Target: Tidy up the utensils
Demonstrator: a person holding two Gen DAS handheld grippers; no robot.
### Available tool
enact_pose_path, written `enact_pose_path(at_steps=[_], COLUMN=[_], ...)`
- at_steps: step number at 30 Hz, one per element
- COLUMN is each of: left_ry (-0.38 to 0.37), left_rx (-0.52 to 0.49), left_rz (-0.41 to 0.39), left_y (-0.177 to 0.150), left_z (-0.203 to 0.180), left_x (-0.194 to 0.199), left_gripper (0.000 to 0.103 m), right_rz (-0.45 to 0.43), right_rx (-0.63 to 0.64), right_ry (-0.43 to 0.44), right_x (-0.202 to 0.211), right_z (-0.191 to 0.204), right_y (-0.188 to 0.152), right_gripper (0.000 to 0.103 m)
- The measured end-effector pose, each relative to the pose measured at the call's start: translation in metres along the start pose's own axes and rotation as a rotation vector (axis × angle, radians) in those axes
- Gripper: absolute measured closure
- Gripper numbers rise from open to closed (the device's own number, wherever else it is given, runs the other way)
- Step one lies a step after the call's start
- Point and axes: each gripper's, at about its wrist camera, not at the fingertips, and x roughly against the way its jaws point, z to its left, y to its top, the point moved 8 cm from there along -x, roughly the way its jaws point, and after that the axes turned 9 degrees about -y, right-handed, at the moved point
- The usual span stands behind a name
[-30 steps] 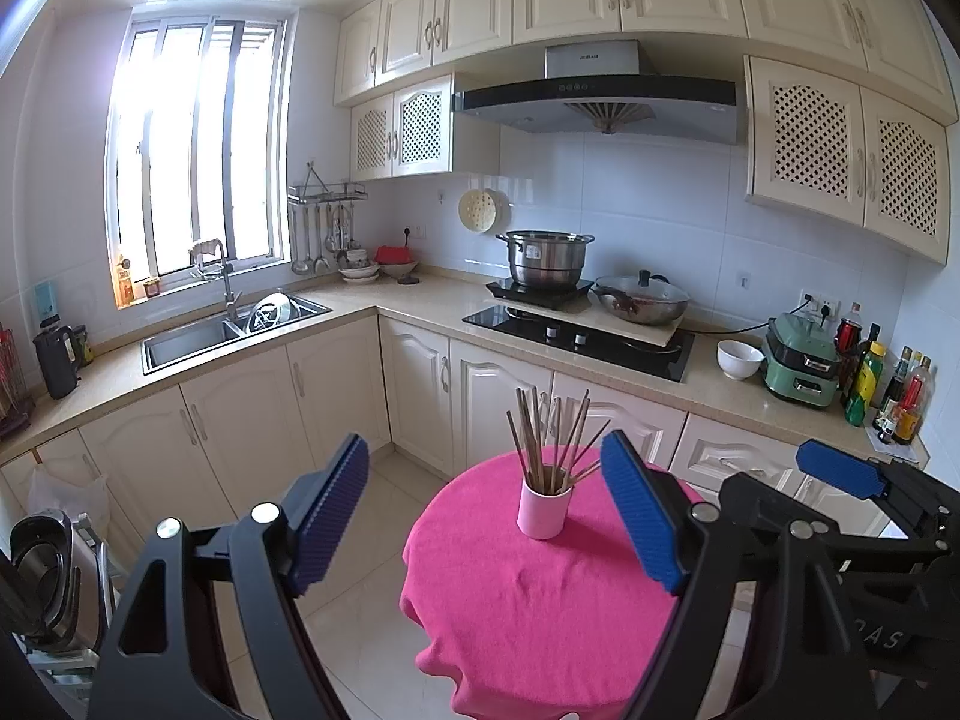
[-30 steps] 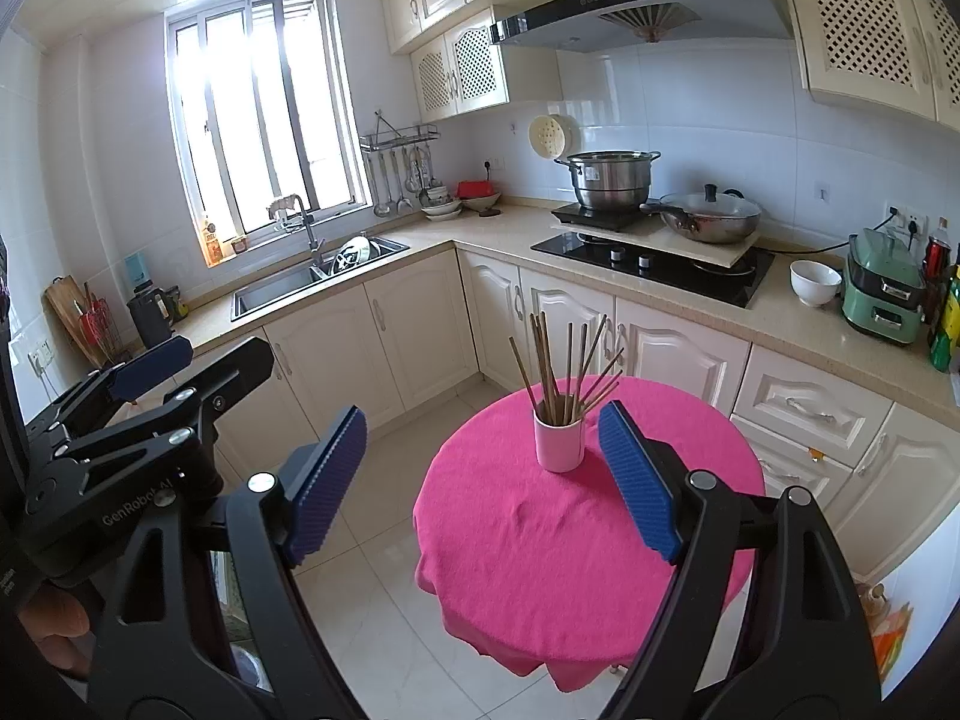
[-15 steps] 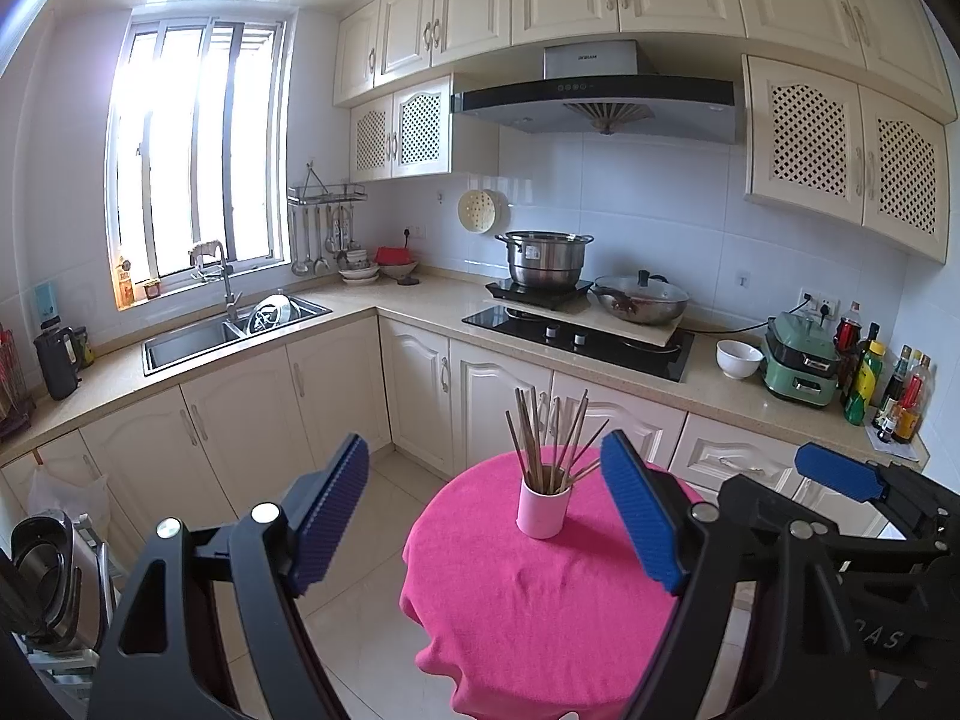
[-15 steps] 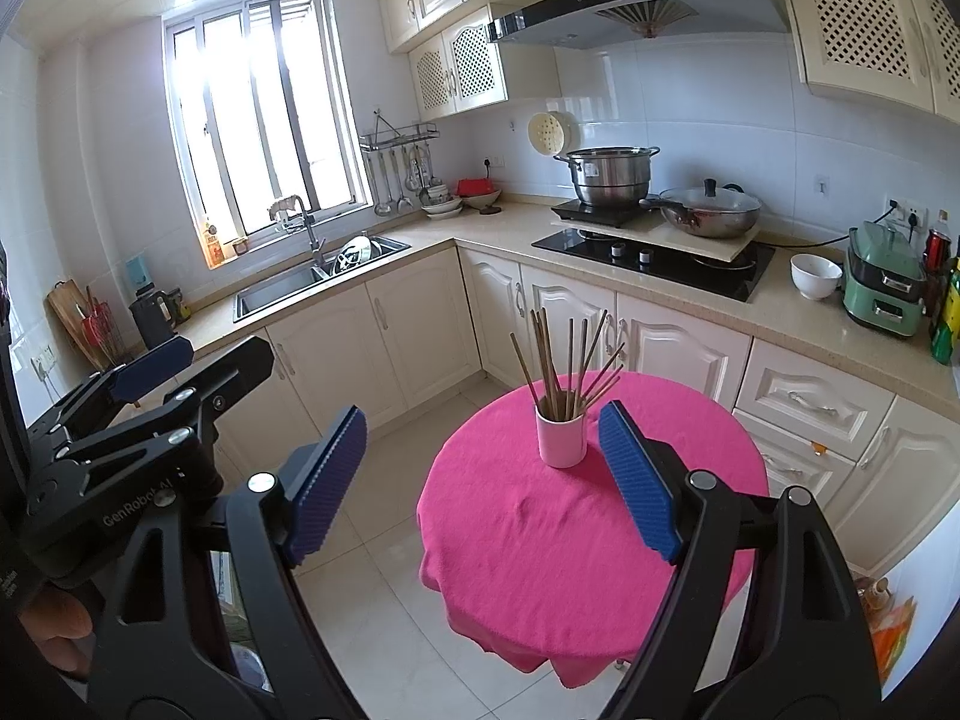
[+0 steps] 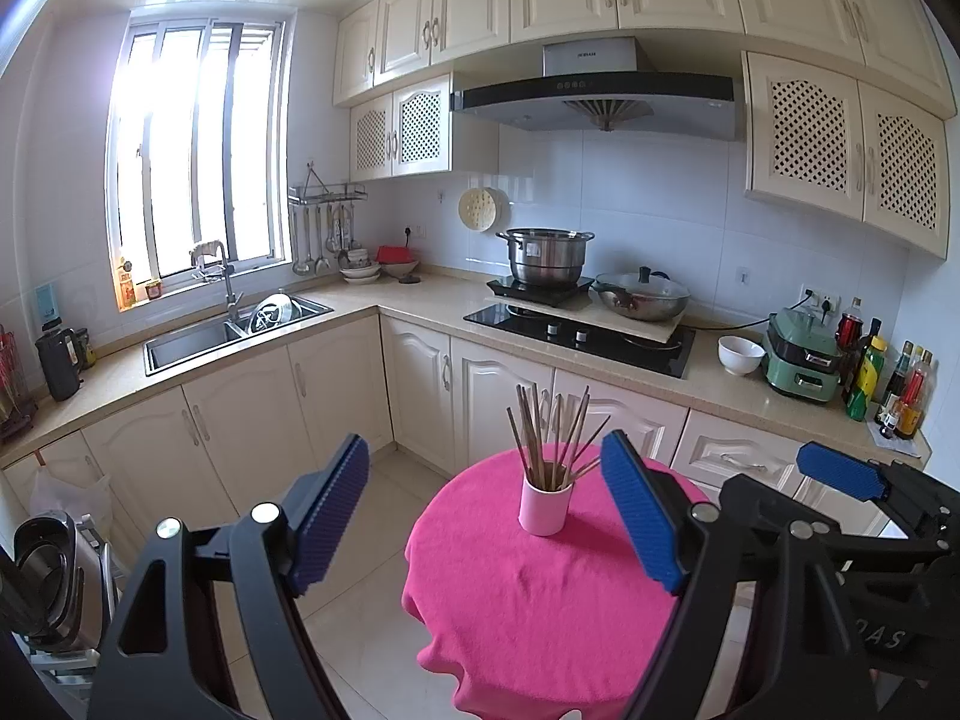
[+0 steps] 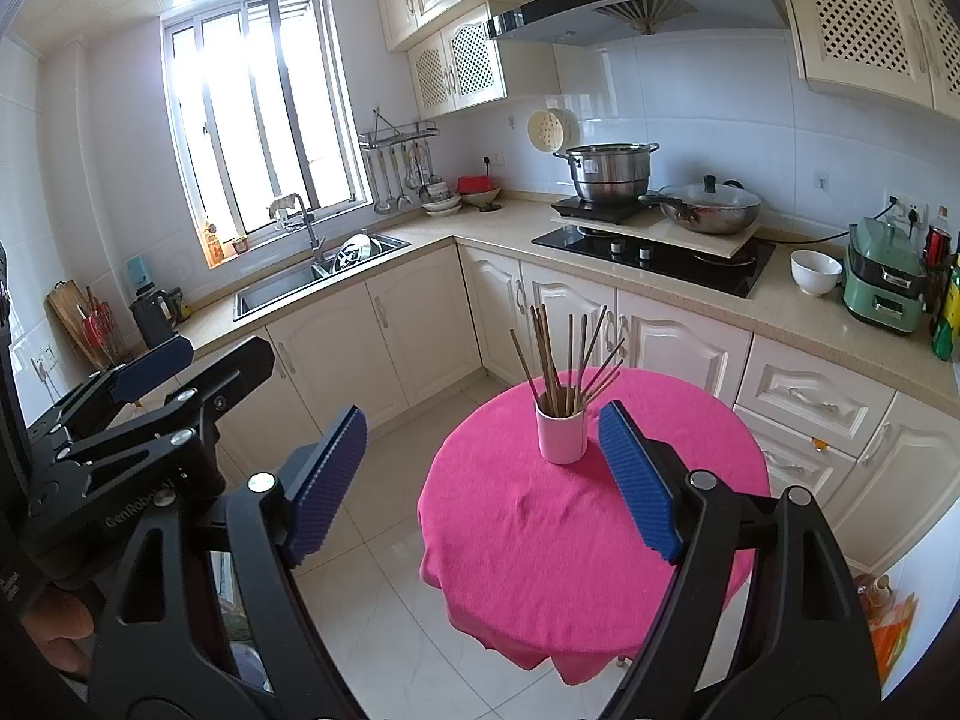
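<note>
From the left wrist view, the left gripper [image 5: 483, 507] stands wide open and holds nothing. The pink cup [image 5: 543, 507] with the wooden chopsticks [image 5: 555, 438] is ahead of it, in the gap between the two blue pads as seen, but farther away, on the round table with the pink cloth [image 5: 540, 612]. The right gripper [image 5: 840, 471] shows at the right side, only in part. I think the risk here is the sticks: they lean out in many directions, so a pad coming in low may push them and tip the light cup. The cloth has folds and may slide under it. The near edge of the table is cut off below.

From the right wrist view, the right gripper [image 6: 483, 468] is open too, with nothing between its pads. The cup [image 6: 562, 435] stands ahead, close to the right pad [image 6: 639, 477] in the picture, but not touching it. That pad may catch the cup first if it goes straight forward. How many sticks there are I cannot count. The left gripper [image 6: 153, 360] is at the left, and a hand [image 6: 57, 636] below it is mostly hidden.
</note>
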Motion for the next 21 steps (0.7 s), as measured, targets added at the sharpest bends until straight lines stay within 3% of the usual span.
enact_pose_path(at_steps=[21], left_ry=[0.003], left_rx=[-0.014], left_rz=[0.003], left_y=[0.0021], left_z=[0.0063], left_x=[-0.0035], left_gripper=[0.025], right_rz=[0.006], right_rx=[-0.01], right_ry=[0.002], right_x=[-0.0009], right_z=[0.0025], right_y=[-0.0049], right_gripper=[0.024])
